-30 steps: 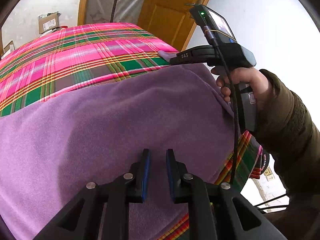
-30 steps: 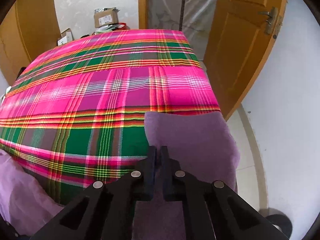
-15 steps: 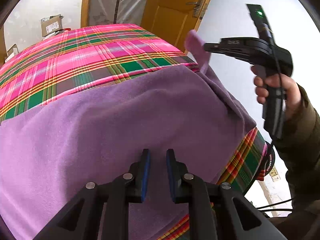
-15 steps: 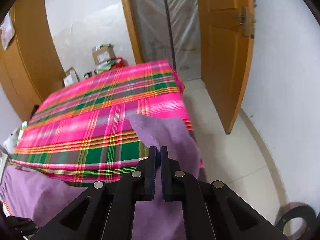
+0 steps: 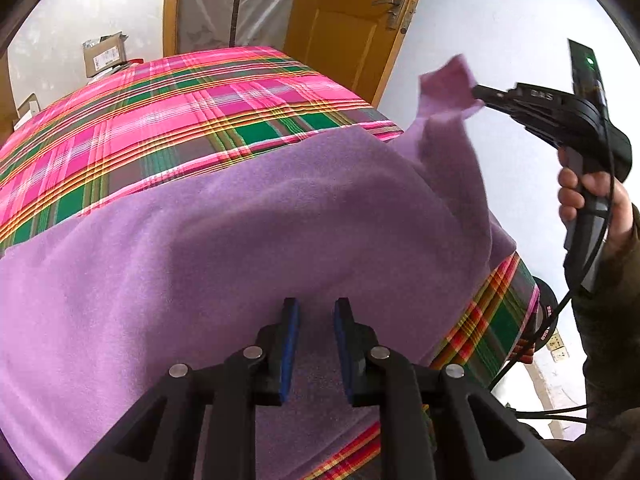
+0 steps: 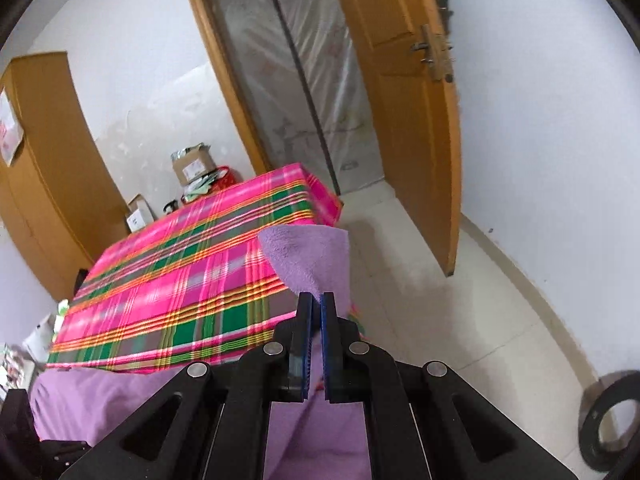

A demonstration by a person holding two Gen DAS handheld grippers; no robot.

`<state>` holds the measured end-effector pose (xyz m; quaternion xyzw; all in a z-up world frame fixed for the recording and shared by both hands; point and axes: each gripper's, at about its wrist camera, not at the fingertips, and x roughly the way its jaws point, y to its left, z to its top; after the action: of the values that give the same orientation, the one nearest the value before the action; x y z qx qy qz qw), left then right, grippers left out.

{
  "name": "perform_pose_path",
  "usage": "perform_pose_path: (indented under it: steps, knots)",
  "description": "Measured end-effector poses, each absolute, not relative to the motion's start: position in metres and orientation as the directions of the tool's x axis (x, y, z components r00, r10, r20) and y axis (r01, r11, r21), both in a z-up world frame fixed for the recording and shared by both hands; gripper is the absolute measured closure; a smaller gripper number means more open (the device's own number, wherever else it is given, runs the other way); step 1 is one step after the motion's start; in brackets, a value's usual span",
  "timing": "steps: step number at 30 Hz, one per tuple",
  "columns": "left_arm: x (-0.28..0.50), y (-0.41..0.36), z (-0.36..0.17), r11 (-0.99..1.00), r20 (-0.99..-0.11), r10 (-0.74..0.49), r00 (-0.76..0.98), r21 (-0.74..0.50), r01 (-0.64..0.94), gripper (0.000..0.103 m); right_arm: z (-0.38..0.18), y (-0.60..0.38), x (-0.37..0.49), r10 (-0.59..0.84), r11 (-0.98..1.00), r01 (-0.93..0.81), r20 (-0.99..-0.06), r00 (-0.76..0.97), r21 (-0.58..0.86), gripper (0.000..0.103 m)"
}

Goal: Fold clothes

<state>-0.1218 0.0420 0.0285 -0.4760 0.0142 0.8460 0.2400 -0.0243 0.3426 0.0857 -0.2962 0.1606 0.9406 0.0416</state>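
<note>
Currently, the counter [image 5: 168, 120], covered with a pink-green plaid cloth [image 6: 192, 280], fills most of both views. A purple fleece garment [image 5: 224, 240] lies spread across the near half of the counter, its edge hanging over the side at 4 o'clock in the left wrist view. Its far corner is lifted off the counter, rising toward 2 o'clock in that view, well above the plaid.

Right hand-held gripper [image 6: 317, 300]: jaws closed tight on that lifted corner; purple fabric fans out above the blue pads at 12 o'clock in its own view. In the left wrist view the same tool [image 5: 478, 92] is gripped by a person's hand [image 5: 588, 196] in a dark sleeve.

Left hand-held gripper [image 5: 314, 308]: jaws partly apart, a narrow gap showing fleece between the blue pads [image 5: 290, 344]; pads not pressing on fabric. It hovers close over the near part of the garment. Jaws have just been opening slightly.
</note>
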Motion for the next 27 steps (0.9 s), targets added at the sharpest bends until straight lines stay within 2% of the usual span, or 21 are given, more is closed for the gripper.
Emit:
perform_pose_path:
  steps: [4,15,27]
  knots:
    - [-0.121,0.042,0.029,-0.889,-0.815,0.384,-0.434,-0.2,-0.412,0.084,0.087,0.361,-0.007,-0.027,-0.927,-0.182,-0.541,-0.841,0.328,0.099]
    - [-0.12,0.042,0.03,-0.899,-0.82,0.362,-0.445,-0.18,-0.399,0.084,0.067,0.39,0.018,-0.037,-0.883,-0.223,-0.534,-0.845,0.413,0.099]
    - [-0.117,0.05,0.031,-0.897,-0.823,0.362,-0.438,-0.181,-0.403,0.084,0.066,0.415,0.041,0.013,-0.857,-0.262,-0.49,-0.872,0.444,0.099]
